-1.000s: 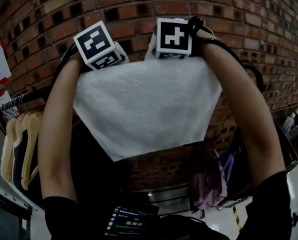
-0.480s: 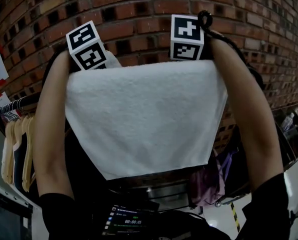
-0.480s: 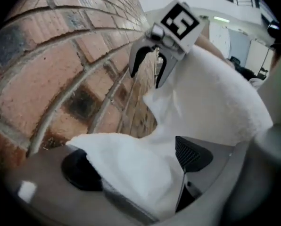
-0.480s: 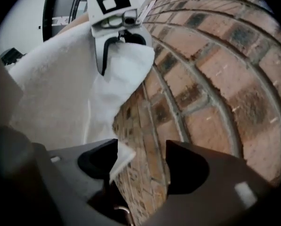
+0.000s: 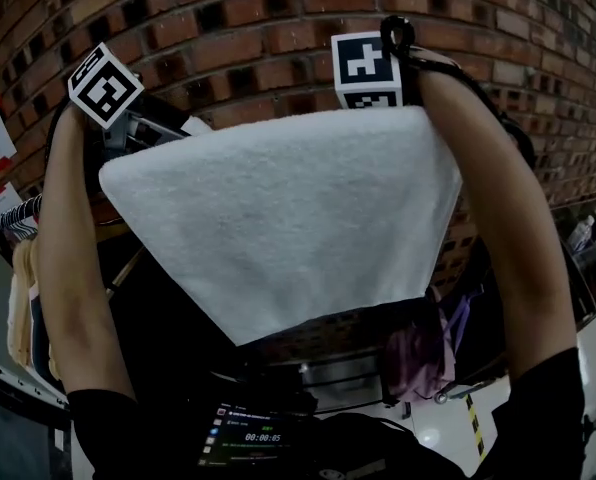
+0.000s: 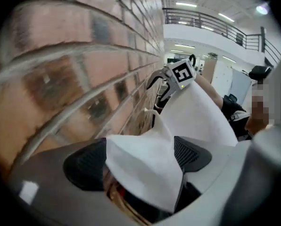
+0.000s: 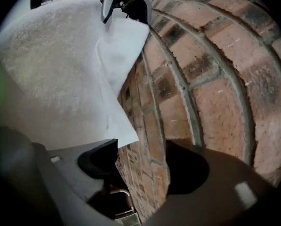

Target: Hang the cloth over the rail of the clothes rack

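Note:
A white cloth (image 5: 288, 218) hangs spread before the brick wall, its top edge stretched between my two raised grippers. Whatever rail lies under that edge is hidden by it. My left gripper (image 6: 140, 159) has just opened its jaws; they stand wide, and a loose corner of the cloth (image 6: 145, 168) lies between them, unpinched. In the head view its marker cube (image 5: 105, 85) is at the upper left. My right gripper (image 7: 140, 166) has also just opened; the gap shows only brick, with the cloth's corner (image 7: 117, 131) just above one jaw. Its marker cube (image 5: 366, 68) sits at the cloth's upper right.
The brick wall (image 5: 278, 28) stands close behind the cloth. At the left, garments on hangers (image 5: 23, 298) fill another rail. A purple garment (image 5: 418, 353) hangs at the lower right. A lit screen (image 5: 248, 438) shows at the bottom.
The left marker cube has swung out to the left and tilted. The cloth's top edge has widened leftward. The right cube has barely shifted.

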Motion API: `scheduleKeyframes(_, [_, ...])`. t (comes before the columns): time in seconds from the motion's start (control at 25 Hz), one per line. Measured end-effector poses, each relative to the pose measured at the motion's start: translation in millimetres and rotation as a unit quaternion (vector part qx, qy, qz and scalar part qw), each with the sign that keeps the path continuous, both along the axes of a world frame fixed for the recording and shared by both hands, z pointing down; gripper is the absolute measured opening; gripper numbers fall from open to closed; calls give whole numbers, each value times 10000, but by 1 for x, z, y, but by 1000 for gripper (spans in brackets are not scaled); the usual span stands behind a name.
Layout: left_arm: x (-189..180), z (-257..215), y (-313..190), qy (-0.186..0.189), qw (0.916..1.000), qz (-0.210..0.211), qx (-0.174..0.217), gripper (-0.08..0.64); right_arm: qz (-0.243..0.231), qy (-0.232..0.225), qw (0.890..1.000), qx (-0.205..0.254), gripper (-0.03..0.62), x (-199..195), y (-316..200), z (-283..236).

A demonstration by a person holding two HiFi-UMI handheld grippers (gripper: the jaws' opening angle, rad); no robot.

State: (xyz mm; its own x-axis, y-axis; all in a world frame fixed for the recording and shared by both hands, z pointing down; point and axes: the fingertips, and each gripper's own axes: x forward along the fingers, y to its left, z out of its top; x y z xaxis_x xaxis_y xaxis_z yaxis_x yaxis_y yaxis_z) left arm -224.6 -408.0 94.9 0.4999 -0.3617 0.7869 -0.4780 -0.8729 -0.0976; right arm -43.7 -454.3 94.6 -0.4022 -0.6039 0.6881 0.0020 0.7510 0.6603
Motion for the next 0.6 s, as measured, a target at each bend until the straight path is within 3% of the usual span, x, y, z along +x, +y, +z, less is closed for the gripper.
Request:
scheduleKeyframes(0.08, [-26,9,2,-256,9993,-204,-159,463,-64,8,9998,173,311,-3,-1,-4])
scheduleKeyframes(0.16, [-28,5,2,-420,9991,-60,97,459,-121,45,9994,317,311,-5,-3,-5])
scheduleKeyframes(0.32, [19,-17,11,-595,9929,604,836,453,-224,140,9980,580,311,-9,-8,-8])
scheduleKeyframes(0.44, [63,-40,21,-681,9787,1138,1567,453,-302,-25,9950,952,311,-13,-6,-21])
scheduleKeyframes(0.48, [75,-58,23,-501,9694,1226,2067,453,-331,-209,9924,1169,311,-16,-4,-32])
scheduleKeyframes(0.52, [87,-84,26,-190,9532,1255,2744,436,-362,-493,9874,1458,311,-19,1,-48])
scheduleKeyframes(0.6, [107,-139,34,402,9022,1132,4142,373,-433,-1239,9685,2118,311,-25,17,-90])
